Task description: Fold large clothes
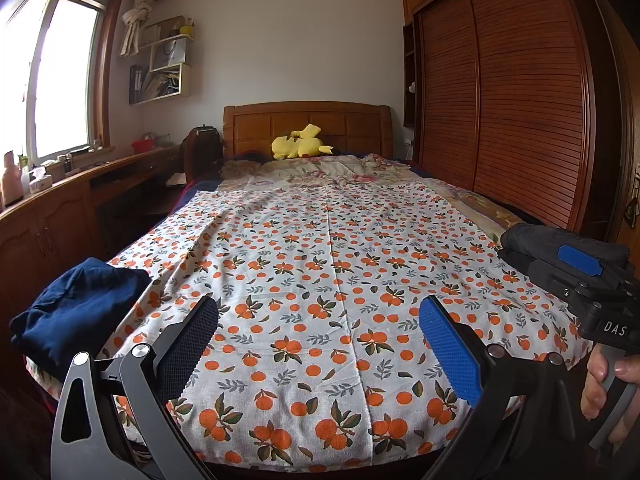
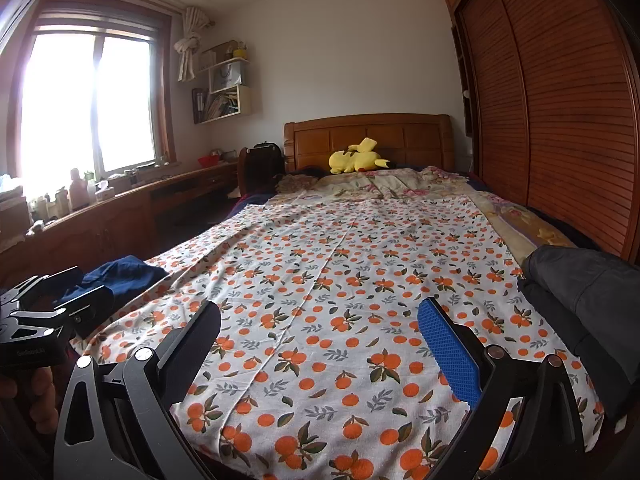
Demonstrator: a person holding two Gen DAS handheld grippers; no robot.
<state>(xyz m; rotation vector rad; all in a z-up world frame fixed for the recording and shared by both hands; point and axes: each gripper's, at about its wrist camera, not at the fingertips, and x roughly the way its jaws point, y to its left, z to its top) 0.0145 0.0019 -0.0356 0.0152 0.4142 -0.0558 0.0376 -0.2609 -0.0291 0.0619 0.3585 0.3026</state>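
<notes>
A navy blue garment [image 1: 76, 312] lies crumpled at the left edge of the bed; it also shows in the right wrist view [image 2: 120, 276]. A dark grey garment [image 2: 584, 300] lies bunched at the bed's right edge, and shows in the left wrist view [image 1: 560, 244]. My left gripper [image 1: 320, 344] is open and empty above the foot of the bed. My right gripper [image 2: 320, 348] is open and empty too, right of the left one. Both hover over the orange-print sheet [image 1: 328, 280].
The bed has a wooden headboard [image 1: 306, 128] with a yellow plush toy [image 1: 300, 144] and a rumpled floral quilt [image 1: 340, 172] at the far end. A louvred wooden wardrobe [image 1: 500, 100] runs along the right. A wooden desk counter [image 1: 60, 208] runs under the window on the left.
</notes>
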